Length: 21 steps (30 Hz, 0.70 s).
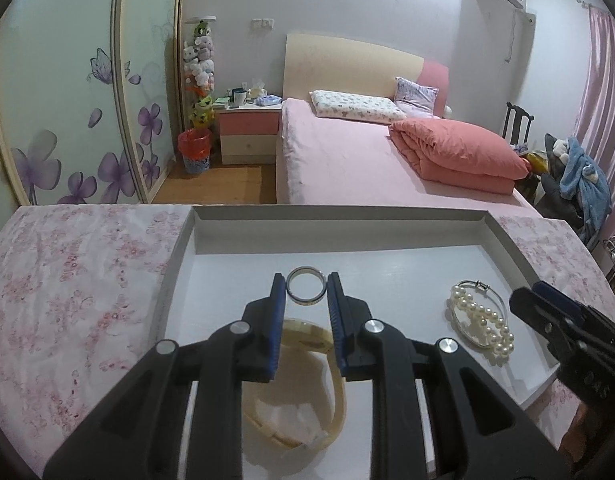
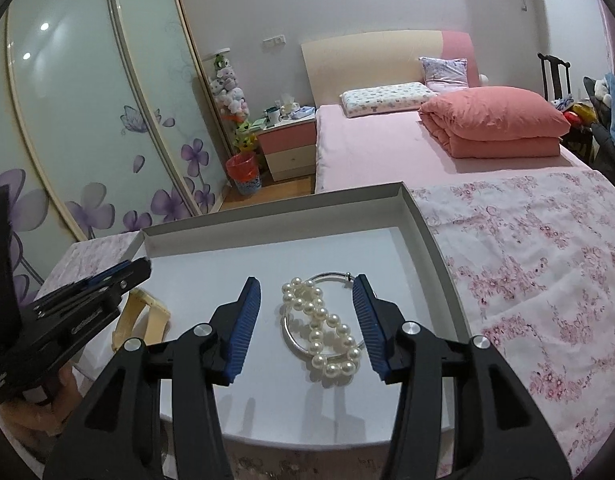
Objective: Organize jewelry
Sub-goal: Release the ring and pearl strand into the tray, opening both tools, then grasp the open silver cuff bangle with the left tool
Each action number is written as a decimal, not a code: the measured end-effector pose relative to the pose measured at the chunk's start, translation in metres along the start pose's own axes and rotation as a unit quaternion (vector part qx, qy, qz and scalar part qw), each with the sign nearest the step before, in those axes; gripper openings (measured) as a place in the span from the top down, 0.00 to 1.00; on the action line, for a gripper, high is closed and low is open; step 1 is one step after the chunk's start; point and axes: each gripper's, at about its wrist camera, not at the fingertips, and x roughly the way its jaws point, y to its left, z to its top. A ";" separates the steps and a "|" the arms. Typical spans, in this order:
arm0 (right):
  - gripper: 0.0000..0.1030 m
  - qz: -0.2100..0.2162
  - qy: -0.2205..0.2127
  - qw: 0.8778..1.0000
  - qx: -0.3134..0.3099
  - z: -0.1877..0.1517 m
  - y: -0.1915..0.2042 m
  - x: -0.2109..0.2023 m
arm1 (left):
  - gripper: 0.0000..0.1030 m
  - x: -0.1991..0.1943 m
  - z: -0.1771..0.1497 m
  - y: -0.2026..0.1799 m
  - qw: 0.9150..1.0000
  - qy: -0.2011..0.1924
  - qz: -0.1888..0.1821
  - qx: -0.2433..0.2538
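Observation:
A shallow white box tray [image 1: 339, 226] lies on a pink floral cloth. In it are a silver ring bangle [image 1: 306, 285], a cream bangle [image 1: 307, 384], a pearl bracelet [image 1: 483, 322] and a thin silver hoop [image 1: 493, 292]. My left gripper [image 1: 306, 286] is shut on the silver ring bangle, fingertips on both its sides, with the cream bangle below the fingers. My right gripper [image 2: 307, 292] is open, its fingers straddling the pearl bracelet [image 2: 327, 328] and silver hoop [image 2: 295, 340] without touching. The left gripper shows at the right view's left edge [image 2: 119, 276].
The tray [image 2: 427, 224] sits on a table with a floral cloth [image 2: 547, 272]. Beyond are a pink bed [image 1: 347, 160] with a folded quilt [image 1: 459, 152], a bedside cabinet [image 1: 249, 132], a red bin [image 1: 194, 150] and flowered wardrobe doors [image 1: 67, 120].

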 end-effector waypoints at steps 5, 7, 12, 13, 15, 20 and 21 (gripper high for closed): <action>0.52 -0.002 -0.007 1.000 -0.006 0.001 0.000 -0.006 | 0.62 -0.007 0.001 0.015 1.000 -0.004 -0.003 -0.025; 0.52 -0.003 -0.011 1.000 -0.010 0.002 0.000 -0.011 | 0.62 -0.014 0.003 0.022 0.999 -0.008 -0.001 -0.033; 0.52 -0.006 -0.024 0.999 -0.028 -0.001 0.007 -0.027 | 0.62 -0.044 -0.001 0.043 0.999 -0.025 0.010 -0.041; 0.52 -0.006 -0.026 0.999 -0.032 -0.001 0.009 -0.031 | 0.62 -0.051 -0.003 0.046 0.999 -0.027 0.013 -0.040; 0.52 -0.006 -0.032 0.999 -0.037 -0.005 0.011 -0.041 | 0.62 -0.066 -0.010 0.051 0.999 -0.030 0.015 -0.039; 0.52 0.002 -0.045 0.998 -0.036 -0.016 0.010 -0.067 | 0.55 -0.098 -0.035 0.056 0.999 -0.025 0.010 -0.036; 0.52 0.002 -0.047 0.998 -0.036 -0.017 0.010 -0.071 | 0.55 -0.102 -0.041 0.054 0.999 -0.022 0.007 -0.033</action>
